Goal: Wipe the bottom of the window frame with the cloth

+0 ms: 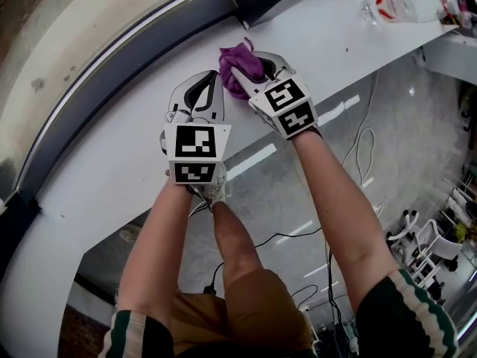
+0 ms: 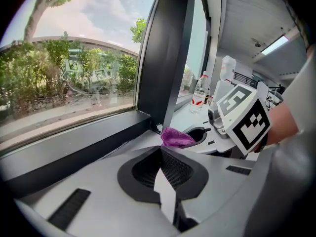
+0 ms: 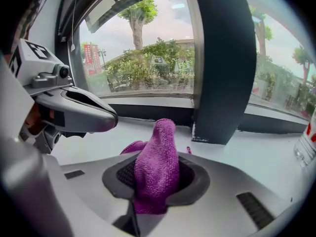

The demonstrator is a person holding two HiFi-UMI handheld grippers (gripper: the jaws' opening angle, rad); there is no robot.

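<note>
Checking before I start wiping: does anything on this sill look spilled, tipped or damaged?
Nothing stands out. The bottle stands upright on the white sill, no spill shows, and the purple cloth is simply bunched in the right gripper.

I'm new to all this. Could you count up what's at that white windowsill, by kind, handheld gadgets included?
Purple cloth: 1
Clear plastic bottle: 1
Handheld grippers: 2 (left gripper, jaws together and empty; right gripper, jaws shut on the cloth)
Total: 4
</note>
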